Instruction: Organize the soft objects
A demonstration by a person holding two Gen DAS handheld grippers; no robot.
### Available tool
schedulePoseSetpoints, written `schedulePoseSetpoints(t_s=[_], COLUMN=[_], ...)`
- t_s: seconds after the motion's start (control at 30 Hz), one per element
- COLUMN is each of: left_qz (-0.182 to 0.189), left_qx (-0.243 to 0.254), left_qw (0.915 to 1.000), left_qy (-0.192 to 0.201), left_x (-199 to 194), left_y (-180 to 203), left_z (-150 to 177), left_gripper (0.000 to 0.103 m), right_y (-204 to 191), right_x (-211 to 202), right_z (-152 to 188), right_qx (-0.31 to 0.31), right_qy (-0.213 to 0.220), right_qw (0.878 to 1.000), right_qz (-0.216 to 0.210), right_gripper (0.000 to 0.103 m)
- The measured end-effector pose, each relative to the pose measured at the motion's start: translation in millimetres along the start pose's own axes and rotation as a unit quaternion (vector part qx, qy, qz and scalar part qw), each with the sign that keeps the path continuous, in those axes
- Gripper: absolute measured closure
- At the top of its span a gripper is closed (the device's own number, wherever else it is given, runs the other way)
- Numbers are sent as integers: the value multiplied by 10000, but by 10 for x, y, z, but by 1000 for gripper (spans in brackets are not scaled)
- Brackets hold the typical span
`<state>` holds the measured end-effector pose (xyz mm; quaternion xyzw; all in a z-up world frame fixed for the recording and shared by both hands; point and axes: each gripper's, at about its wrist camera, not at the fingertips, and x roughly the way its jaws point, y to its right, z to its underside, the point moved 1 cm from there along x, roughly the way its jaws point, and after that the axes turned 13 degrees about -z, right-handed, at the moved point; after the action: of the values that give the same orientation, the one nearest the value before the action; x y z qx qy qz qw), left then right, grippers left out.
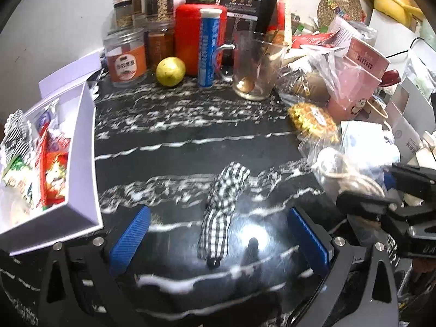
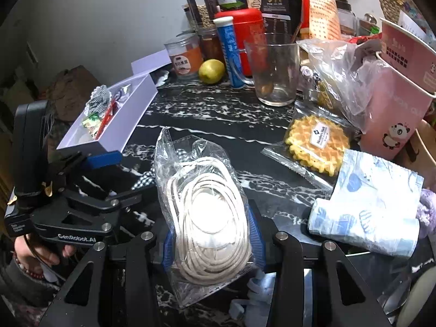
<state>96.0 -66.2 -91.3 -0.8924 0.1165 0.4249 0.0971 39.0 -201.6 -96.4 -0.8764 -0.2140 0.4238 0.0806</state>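
1. Left wrist view: my left gripper [image 1: 218,242] has its jaws spread wide, empty, the checked cloth [image 1: 224,207] lying between them on the worktop.
2. My right gripper [image 2: 212,234] clamps the bagged cord [image 2: 209,215]; I'd carry it low toward the white box [image 2: 136,114] at ten o'clock.

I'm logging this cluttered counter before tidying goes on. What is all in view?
checked cloth: one, black-white, on counter between the left gripper's open jaws, untouched
bag of cord: one, clear bag, cream cord, clamped in right gripper
white box: one, left, holding snack packets and another checked cloth
waffle packet: one, yellow, right
tissue pack: one, blue-white, right
glass mug: one, clear, back
lemon: one, yellow, back
red canister: one, back
blue tube: one, back
pink cups: stacked, right
left gripper: black, blue pads
right gripper: black, blue pads
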Motion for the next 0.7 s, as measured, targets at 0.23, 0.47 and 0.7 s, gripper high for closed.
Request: schedulePoseSetpoints(t_s=[0.23,0.47,0.7], left_qz=[-6,-24,-2], left_qx=[261,347,230], left_qw=[9997,9989,9995], left_qy=[24,-318,-199], left_x=[143,315,183], left_y=[90,125,55], left_z=[-72,-4,27], left_gripper=[14,76,83], right_y=[63,85,87], right_x=[56,104,111], right_z=[-27,-50,-74], right_qx=[72,114,110], right_qy=[-66,-100,-84], right_qw=[9999,9999,9999], right_qz=[71,69,86], right_gripper=[58,58,58])
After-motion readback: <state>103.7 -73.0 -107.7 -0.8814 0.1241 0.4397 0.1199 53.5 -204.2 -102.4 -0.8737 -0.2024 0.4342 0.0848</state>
